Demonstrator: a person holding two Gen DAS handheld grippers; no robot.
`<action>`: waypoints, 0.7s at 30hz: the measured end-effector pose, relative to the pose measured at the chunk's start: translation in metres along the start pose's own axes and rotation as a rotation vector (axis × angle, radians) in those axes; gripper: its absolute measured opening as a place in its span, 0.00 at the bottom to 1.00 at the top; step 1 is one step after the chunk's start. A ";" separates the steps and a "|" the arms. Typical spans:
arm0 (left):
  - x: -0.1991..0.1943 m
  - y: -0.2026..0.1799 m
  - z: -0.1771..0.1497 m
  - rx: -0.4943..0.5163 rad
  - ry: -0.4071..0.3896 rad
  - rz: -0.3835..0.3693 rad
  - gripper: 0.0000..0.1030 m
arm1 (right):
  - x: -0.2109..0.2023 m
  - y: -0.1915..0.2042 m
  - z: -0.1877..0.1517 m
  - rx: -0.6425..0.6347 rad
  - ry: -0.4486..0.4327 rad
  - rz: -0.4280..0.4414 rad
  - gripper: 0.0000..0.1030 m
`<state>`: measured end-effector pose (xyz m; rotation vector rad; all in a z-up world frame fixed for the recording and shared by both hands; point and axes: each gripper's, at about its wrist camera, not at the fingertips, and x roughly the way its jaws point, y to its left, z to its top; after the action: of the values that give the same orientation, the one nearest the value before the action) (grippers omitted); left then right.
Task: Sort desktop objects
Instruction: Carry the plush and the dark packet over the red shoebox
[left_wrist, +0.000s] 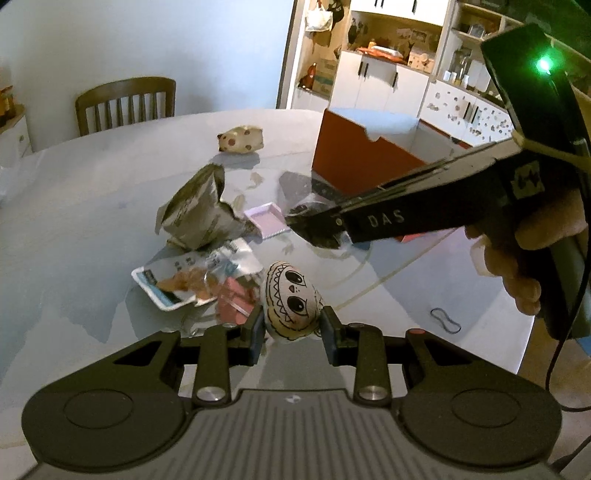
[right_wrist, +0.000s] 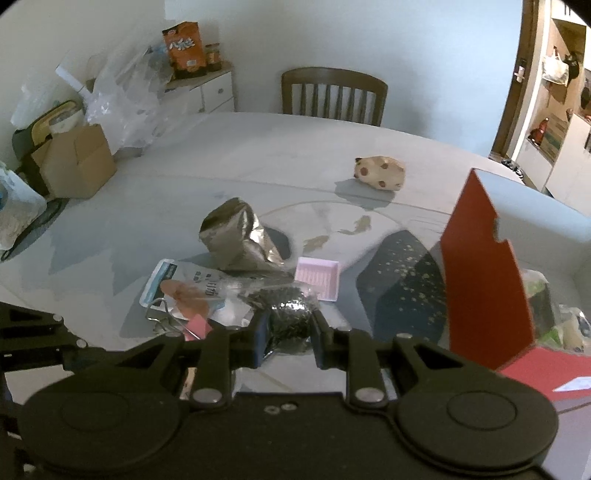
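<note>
My left gripper (left_wrist: 292, 332) is shut on a white egg-shaped toy (left_wrist: 291, 299) with a drawn face, held just above the table. My right gripper (right_wrist: 288, 338) is shut on a dark shiny packet (right_wrist: 290, 319); it shows in the left wrist view (left_wrist: 314, 229) reaching in from the right. On the table lie a crumpled silver bag (right_wrist: 236, 240), a printed snack wrapper (right_wrist: 184, 288), a pink tray (right_wrist: 317, 277) and a spotted plush toy (right_wrist: 380, 173). A red box (right_wrist: 480, 273) stands at the right.
A dark starry box lid (right_wrist: 402, 280) lies beside the red box. A rubber band (left_wrist: 445, 319) lies near the table edge. A wooden chair (right_wrist: 334, 94) stands behind the table. A cardboard box (right_wrist: 77, 162) and plastic bags sit at the far left.
</note>
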<state>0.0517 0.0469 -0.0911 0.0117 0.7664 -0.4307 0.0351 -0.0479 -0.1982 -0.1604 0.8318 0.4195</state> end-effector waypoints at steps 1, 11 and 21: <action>0.000 -0.001 0.002 0.000 -0.004 -0.002 0.30 | -0.003 -0.002 0.000 0.004 -0.003 -0.002 0.23; -0.009 -0.015 0.033 -0.017 -0.054 -0.043 0.30 | -0.031 -0.024 -0.004 0.047 -0.033 -0.018 0.23; -0.011 -0.044 0.064 0.018 -0.105 -0.083 0.30 | -0.066 -0.057 0.002 0.087 -0.087 -0.046 0.23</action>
<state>0.0704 0.0001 -0.0312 -0.0259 0.6615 -0.5126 0.0209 -0.1187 -0.1495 -0.0803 0.7576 0.3444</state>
